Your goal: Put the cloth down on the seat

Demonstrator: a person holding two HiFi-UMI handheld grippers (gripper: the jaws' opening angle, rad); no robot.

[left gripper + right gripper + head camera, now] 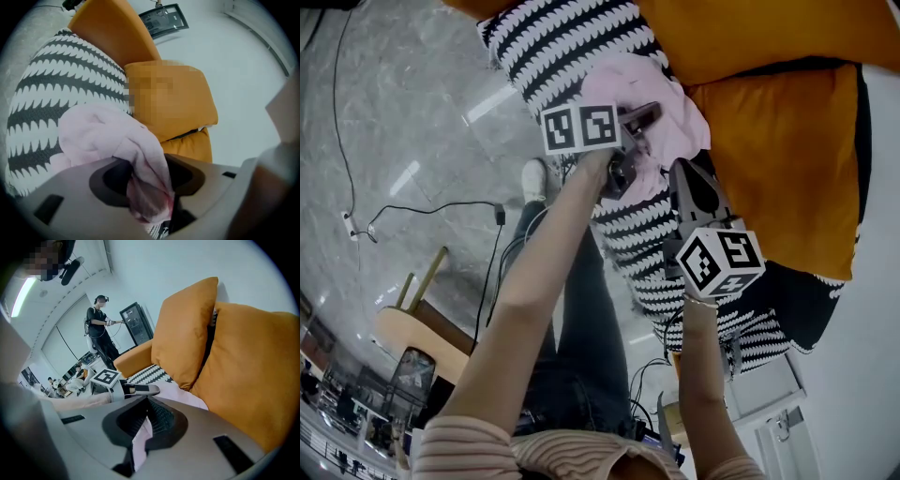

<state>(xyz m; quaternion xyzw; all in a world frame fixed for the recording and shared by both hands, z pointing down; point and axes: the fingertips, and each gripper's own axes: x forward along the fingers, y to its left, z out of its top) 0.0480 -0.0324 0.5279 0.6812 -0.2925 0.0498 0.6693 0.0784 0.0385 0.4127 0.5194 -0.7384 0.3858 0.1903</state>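
The cloth fills the gap of the left gripper, hiding the tips of its fingers. Between the fingers of the right gripper only a pink sliver shows. An orange cushion runs off the head view's top edge.

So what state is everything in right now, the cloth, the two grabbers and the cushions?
Pink cloth: crumpled, lying on the striped seat, one part in each gripper.
Left gripper: open, cloth loose between its jaws.
Right gripper: shut on the pink cloth.
Orange cushions: propped upright, side by side.
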